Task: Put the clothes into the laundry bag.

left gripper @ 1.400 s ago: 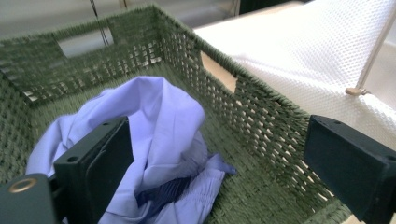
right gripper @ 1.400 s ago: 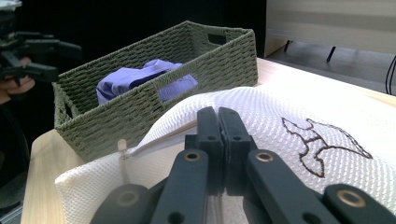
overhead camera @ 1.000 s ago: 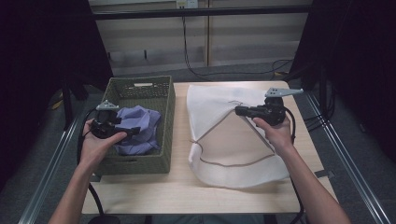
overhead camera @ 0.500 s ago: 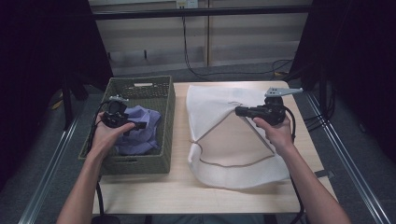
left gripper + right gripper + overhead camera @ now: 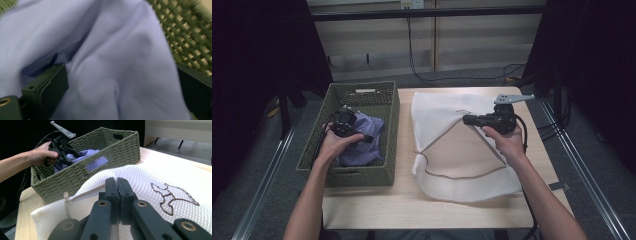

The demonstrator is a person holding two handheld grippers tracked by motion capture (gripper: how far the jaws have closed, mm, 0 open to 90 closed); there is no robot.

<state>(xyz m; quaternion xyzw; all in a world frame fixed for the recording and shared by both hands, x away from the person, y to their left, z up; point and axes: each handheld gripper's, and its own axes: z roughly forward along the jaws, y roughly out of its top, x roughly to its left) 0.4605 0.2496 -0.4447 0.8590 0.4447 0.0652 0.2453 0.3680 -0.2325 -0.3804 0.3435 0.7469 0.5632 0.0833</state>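
Observation:
A lavender cloth (image 5: 368, 150) lies bunched in a green woven basket (image 5: 362, 88) at the table's left. My left gripper (image 5: 361, 137) is lowered onto it and is open. Its jaws have just been opening, and a fold of the cloth (image 5: 112, 37) bulges between the left gripper's (image 5: 120, 75) wide-set jaws without being pinched. A white mesh bag (image 5: 462, 186) lies on the table to the right. My right gripper (image 5: 465, 119) is shut on its top layer and holds it up like a tent. In the right gripper view the right gripper (image 5: 116, 181) has its jaws pressed together against the bag (image 5: 175, 180).
The basket (image 5: 100, 165) stands close beside the bag's left edge. A brown drawstring (image 5: 462, 175) runs across the bag. Bare wooden table (image 5: 412, 207) lies along the front edge. Cables and a metal frame surround the table on the dark floor.
My left hand has moved farther into the basket and down onto the lavender cloth. The right hand and the lifted bag have stayed where they were.

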